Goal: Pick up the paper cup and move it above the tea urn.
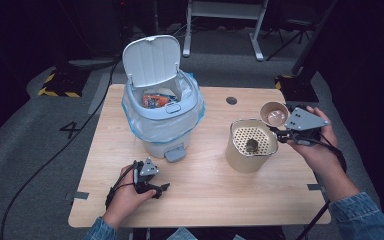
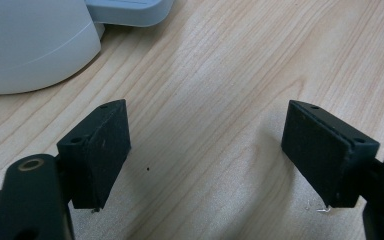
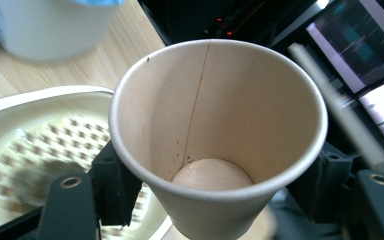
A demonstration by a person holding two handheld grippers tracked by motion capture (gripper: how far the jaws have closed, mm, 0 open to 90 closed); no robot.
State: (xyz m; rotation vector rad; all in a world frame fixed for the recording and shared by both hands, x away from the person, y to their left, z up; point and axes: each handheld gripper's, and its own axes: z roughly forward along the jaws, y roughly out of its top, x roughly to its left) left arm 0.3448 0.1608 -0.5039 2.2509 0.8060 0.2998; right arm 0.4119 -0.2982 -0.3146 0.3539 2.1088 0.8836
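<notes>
1. In the high view, the right gripper (image 1: 280,131) sat at the right of the frame, clamped on a paper cup (image 1: 274,114) held just beside the upper right rim of a cream container (image 1: 247,155).
2. In the right gripper view, the paper cup (image 3: 220,125) stood in the centre of the frame between the two black jaws, which pressed on its sides; a little residue lay at its bottom and specks clung to its inner wall.
3. The cream container (image 3: 40,100) showed at the left of that view, with a perforated strainer insert (image 3: 35,150) inside it.
4. In the high view a dark clump (image 1: 252,145) rested on the strainer insert (image 1: 245,134).
5. The left gripper (image 1: 161,188) lay low at the lower left of the table (image 1: 205,200), its jaws spread wide with only bare wood between them.
6. A white pedal bin (image 1: 162,107) stood at the upper left of the table, lid up, lined with a bluish bag and holding colourful wrappers.
</notes>
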